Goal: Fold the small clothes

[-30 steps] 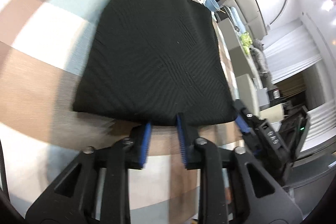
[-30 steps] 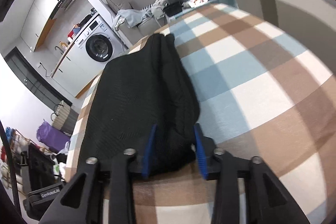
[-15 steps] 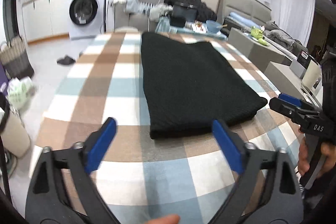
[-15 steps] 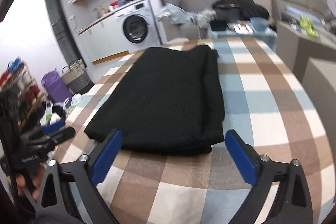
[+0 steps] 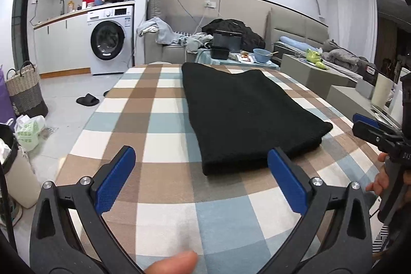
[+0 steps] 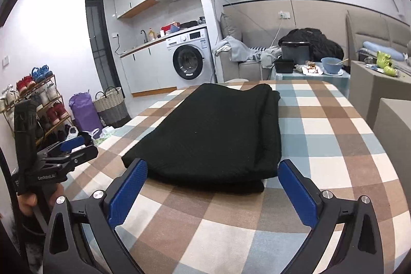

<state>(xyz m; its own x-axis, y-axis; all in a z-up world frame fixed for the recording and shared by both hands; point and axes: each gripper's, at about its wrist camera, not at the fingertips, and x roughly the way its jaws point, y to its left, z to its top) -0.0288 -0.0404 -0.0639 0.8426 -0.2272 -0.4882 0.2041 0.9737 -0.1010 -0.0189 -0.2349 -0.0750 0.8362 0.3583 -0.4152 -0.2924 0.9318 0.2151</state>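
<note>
Left gripper (image 5: 201, 180): hanging above the near end of the table, blue pads (image 5: 115, 181) spread wide, gripping nothing; a fingertip of the holder is showing at the bottom edge of its own view.
Right gripper (image 6: 212, 190): hovering over the near end as well, blue pads (image 6: 298, 193) splayed wide, carrying nothing.
Black garment (image 5: 246, 114): lying folded into a long flat rectangle on the table, running away from both cameras; its near edge is sitting just beyond both grippers' pads, touching neither.
Fold layers: showing stacked along the garment's right side and near edge in the right wrist view (image 6: 267, 145).
Table (image 5: 159, 120): wearing a checked cloth in brown, pale blue and white; the garment is sitting right of centre in the left wrist view.
Cross views: each gripper is appearing at the edge of the other's camera, the right one (image 5: 372, 130) off the table's right side, the left one (image 6: 64, 153) off its left side.
Background: washing machine (image 5: 110, 43) standing against the far wall, woven basket (image 5: 24, 91) sitting on the floor at left, blue bowl (image 6: 332, 66) resting on a low surface beyond the table.
</note>
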